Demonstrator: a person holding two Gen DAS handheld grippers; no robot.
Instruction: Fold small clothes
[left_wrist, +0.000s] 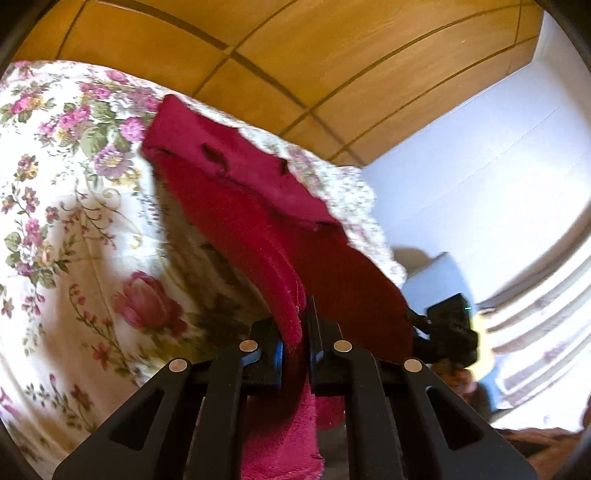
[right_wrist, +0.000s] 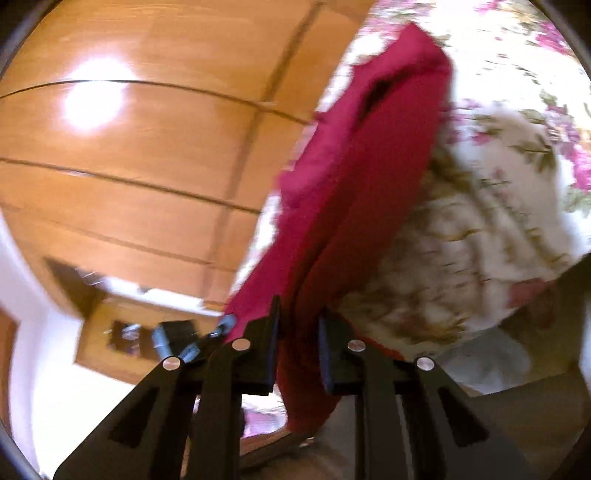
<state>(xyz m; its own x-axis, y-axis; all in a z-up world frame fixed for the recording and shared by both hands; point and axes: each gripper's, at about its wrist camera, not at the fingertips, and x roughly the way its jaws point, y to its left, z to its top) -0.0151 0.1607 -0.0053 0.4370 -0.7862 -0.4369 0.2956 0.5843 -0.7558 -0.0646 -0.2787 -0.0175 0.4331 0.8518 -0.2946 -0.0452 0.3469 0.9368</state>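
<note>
A dark pink small garment (left_wrist: 236, 184) with slits near one hem is lifted off a floral bedspread (left_wrist: 62, 206). My left gripper (left_wrist: 295, 332) is shut on one edge of it, and cloth hangs down between the fingers. In the right wrist view the same garment (right_wrist: 369, 177) stretches up from my right gripper (right_wrist: 298, 325), which is shut on another edge. The far end of the garment still rests on the bedspread (right_wrist: 498, 206). The other gripper (left_wrist: 450, 328) shows at the right of the left wrist view, behind the cloth.
Wooden wardrobe panels (left_wrist: 295, 48) rise behind the bed. A white wall (left_wrist: 480, 147) and a bright window with slats (left_wrist: 546, 314) are to the right. In the right wrist view a wooden cabinet (right_wrist: 122, 332) stands low on the left.
</note>
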